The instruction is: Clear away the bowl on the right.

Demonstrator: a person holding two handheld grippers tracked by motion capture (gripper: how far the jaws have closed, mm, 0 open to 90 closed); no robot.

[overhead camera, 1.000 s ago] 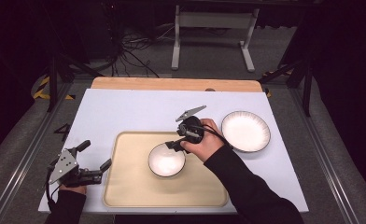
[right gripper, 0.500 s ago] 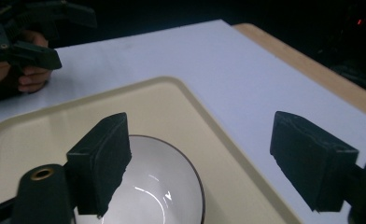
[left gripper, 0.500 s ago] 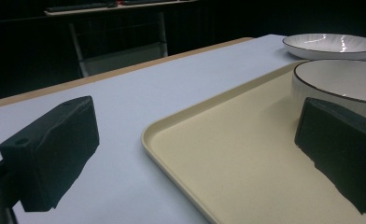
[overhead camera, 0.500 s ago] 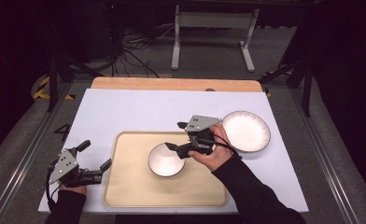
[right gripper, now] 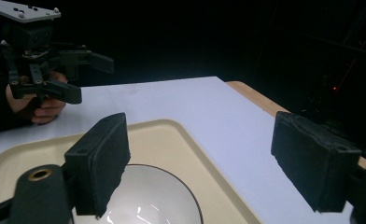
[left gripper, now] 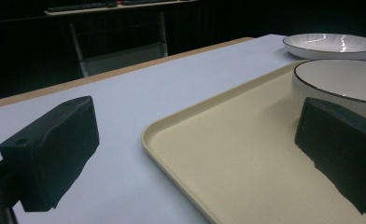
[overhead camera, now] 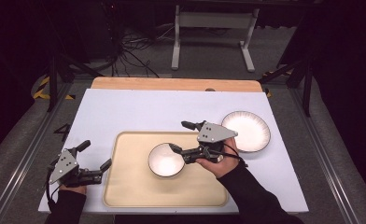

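White bowl (overhead camera: 165,160) sits upright on the cream tray (overhead camera: 130,186), right of the tray's middle, dark line around its rim. Right gripper (overhead camera: 182,136) lies level just to the bowl's right, pointing left across the table; its near jaw tip reaches the bowl's right rim, its far jaw stands off over the tray's back edge. Jaws spread wide, having just been opening, with nothing pinched between them. In the right gripper view the bowl (right gripper: 151,200) lies low, below and beside the left jaw, while the right jaw hangs over the white tabletop (right gripper: 204,107) past the tray's rim; the bowl is not pressed by either pad. Left gripper (overhead camera: 93,157) rests at the tray's left edge, held by the left hand (overhead camera: 71,189), well apart from the bowl. Its jaws also stand spread: one over the white table surface, one over the tray. In the left gripper view the tray's corner (left gripper: 172,135) passes between the jaws, and the bowl (left gripper: 344,81) shows beyond the right jaw, untouched. A white plate (overhead camera: 246,130) lies on the table right of the tray, just behind the right hand (overhead camera: 221,161).
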